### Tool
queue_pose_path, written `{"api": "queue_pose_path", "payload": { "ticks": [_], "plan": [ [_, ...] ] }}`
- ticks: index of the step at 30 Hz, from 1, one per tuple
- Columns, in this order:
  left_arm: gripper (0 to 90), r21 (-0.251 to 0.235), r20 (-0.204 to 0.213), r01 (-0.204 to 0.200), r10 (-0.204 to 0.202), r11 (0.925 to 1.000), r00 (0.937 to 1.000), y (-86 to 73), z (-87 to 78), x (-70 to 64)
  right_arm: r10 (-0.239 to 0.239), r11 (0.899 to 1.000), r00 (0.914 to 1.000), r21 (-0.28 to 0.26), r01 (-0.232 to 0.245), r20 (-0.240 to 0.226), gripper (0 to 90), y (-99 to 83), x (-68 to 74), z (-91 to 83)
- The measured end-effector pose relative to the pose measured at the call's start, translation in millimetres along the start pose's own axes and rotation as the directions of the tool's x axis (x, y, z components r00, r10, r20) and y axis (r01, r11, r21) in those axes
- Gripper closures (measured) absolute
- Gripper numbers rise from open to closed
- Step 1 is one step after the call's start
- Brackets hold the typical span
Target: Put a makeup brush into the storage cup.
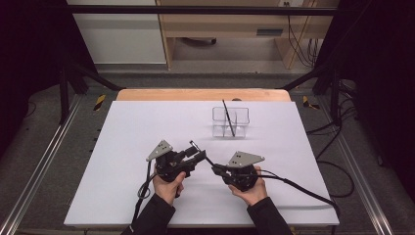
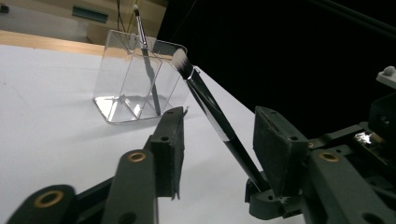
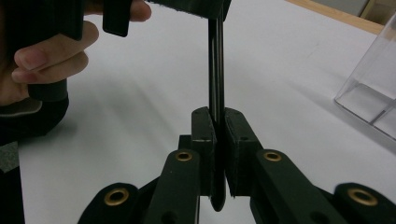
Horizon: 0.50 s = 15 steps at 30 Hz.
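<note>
black and slim, a makeup brush (image 2: 212,112) is pinched by its handle end between the closed jaws of the right gripper (image 3: 215,135), low and a little right of centre over the white bench (image 1: 147,122) in the high view. from there the brush slants up and leftward toward the left gripper (image 1: 195,155), and its shaft passes between that gripper's two jaws. the left gripper view shows those jaws standing wide apart, one pad on each side of the shaft with clear air between pad and handle on the near side (on the far side the shaft runs close by the pad, and i cannot tell whether it touches). the brush's pale bristle tip (image 2: 181,59) points up and away, toward the back of the bench.

farther back, right of centre, stands a clear plastic organiser (image 1: 231,122) with divided compartments. a second dark brush (image 1: 228,117) leans inside it, tilted, its bristled end sticking out above the rim; which compartment it sits in is hard to make out through the clear walls.

both grippers are held near each other at the front half of the bench, each in one of the person's hands, dark sleeves coming in from the bottom edge. a cable (image 1: 298,187) trails from the right gripper off toward the right front corner.
</note>
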<state>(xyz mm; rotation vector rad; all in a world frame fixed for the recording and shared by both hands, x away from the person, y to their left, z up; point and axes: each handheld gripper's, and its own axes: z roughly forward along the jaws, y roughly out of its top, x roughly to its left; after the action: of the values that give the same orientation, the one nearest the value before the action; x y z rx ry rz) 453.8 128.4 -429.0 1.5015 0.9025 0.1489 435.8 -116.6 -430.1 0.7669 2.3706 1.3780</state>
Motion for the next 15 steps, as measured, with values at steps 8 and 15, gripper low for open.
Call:
{"api": "queue_pose_path", "payload": {
  "ticks": [8, 15],
  "plan": [
    [64.6, -0.009, 0.014, 0.032, -0.032, 0.9994, 0.9994, 0.3, -0.2, 0.5, 0.013, 1.0, 0.9999, -0.016, -0.013, -0.009, 84.3, 0.2, 1.0, 0.3],
    [70.6, -0.018, 0.027, 0.044, -0.043, 0.9989, 0.9987, -0.1, -0.3, -0.1, 0.017, 1.0, 0.9997, -0.016, -0.017, -0.017, 84.3, -0.6, 1.6, 1.9]
  ]
}}
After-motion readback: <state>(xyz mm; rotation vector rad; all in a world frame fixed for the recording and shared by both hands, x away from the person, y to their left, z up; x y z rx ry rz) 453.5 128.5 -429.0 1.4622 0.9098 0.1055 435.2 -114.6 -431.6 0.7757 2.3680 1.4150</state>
